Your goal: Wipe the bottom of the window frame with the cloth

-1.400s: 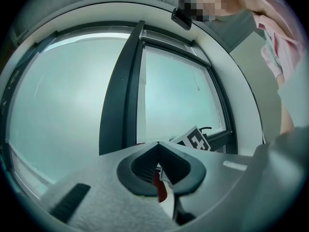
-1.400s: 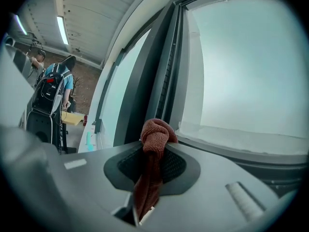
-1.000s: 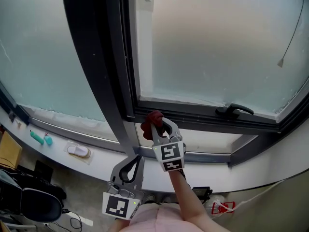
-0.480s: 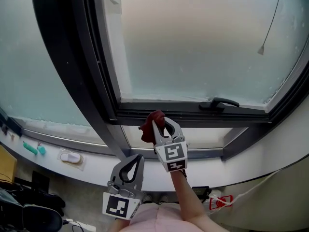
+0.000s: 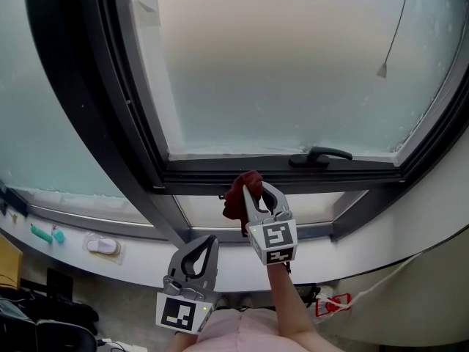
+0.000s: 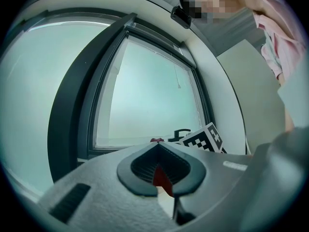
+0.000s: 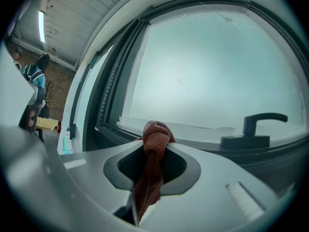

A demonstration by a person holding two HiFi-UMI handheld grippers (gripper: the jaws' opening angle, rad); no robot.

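Bottom frame rail [image 5: 212, 169] lies open to the left of the right gripper [image 5: 255, 185]; a handle [image 5: 320, 155] juts out near its right.

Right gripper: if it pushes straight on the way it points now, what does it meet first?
The dark red cloth bunched in the right gripper leads; it would likely meet the dark bottom rail of the window frame, left of the black lever handle. Remaining gap unclear.

Office-like room, frosted window [image 5: 278, 64] in dark frame [image 5: 278, 169], white sill [image 5: 146, 251], ceiling strip light [image 7: 41, 26] upper left, brick wall [image 7: 54, 86]
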